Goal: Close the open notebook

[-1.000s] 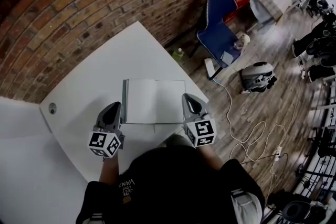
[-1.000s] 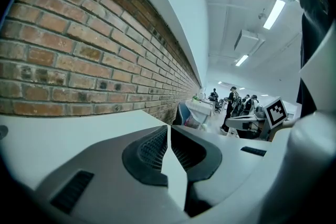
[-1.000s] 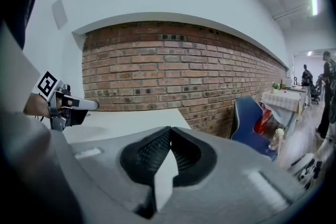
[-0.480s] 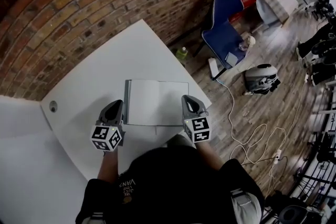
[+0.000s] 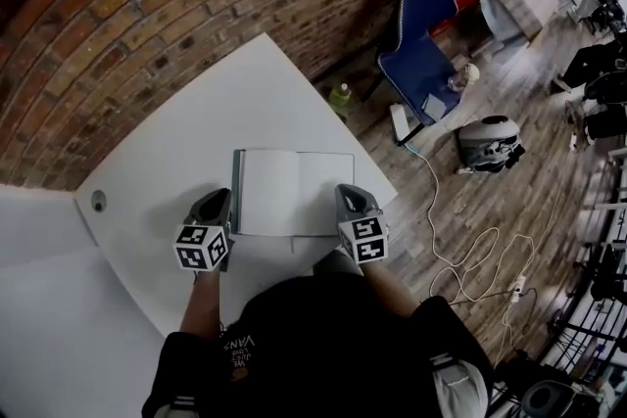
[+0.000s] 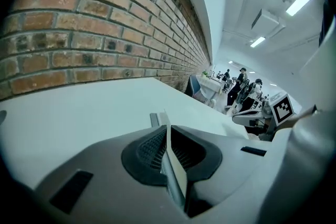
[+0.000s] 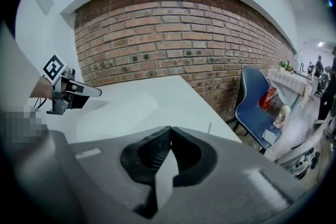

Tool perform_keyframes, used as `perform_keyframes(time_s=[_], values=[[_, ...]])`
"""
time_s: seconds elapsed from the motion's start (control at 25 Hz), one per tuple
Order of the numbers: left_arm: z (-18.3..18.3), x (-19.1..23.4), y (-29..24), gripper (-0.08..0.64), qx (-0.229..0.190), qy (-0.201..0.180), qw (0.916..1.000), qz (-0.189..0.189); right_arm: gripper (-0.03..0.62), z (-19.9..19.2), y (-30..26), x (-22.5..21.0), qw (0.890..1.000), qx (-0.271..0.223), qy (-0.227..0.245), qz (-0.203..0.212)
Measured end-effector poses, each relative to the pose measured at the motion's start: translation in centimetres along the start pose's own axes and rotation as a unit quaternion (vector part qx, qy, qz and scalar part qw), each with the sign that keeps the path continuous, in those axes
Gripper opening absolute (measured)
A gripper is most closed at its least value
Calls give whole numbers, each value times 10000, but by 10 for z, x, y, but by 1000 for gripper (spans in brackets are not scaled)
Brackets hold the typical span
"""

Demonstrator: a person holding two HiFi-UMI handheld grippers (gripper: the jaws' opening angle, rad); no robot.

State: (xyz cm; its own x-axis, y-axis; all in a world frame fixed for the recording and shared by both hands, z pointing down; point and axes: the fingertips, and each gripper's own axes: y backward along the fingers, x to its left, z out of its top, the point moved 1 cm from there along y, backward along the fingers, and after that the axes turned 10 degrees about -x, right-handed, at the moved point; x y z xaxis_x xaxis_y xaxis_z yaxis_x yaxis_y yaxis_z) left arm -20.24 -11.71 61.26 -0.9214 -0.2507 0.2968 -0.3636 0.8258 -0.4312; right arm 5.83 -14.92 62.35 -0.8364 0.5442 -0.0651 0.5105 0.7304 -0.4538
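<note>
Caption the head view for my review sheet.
Open notebook on white table, left gripper and right gripper poised at its near corners.

The notebook [image 5: 294,193] at frame centre shows plain white pages with a dark grey strip down its left edge, on a white surface [image 5: 186,142]. The left claw [image 5: 217,198] and right claw [image 5: 348,192] are grey, each bearing a black-and-white square-patterned cube. The brick wall [image 5: 147,15] at upper left is red-brown with pale mortar lines. At upper right, a blue chair [image 5: 421,54] stands on a grey-brown plank-patterned floor [image 5: 460,201].
</note>
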Motion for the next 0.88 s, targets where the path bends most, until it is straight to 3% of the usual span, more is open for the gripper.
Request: perform_keyframes(time_s=[0.32, 0.48, 0.64, 0.88], values=[[-25, 11, -10, 31, 560, 168, 9982, 148, -2, -15, -5, 0, 9995, 302, 67, 46], [-34, 12, -10, 65, 837, 200, 9961, 190, -2, -21, -6, 1, 9989, 460, 95, 96], [-41, 10, -15, 143, 1031, 388, 9938, 153, -2, -29, -8, 1, 9980, 612, 123, 138], [-46, 10, -21, 164, 1172, 583, 9914, 88, -2, -35, -14, -2, 9978, 619, 165, 143]])
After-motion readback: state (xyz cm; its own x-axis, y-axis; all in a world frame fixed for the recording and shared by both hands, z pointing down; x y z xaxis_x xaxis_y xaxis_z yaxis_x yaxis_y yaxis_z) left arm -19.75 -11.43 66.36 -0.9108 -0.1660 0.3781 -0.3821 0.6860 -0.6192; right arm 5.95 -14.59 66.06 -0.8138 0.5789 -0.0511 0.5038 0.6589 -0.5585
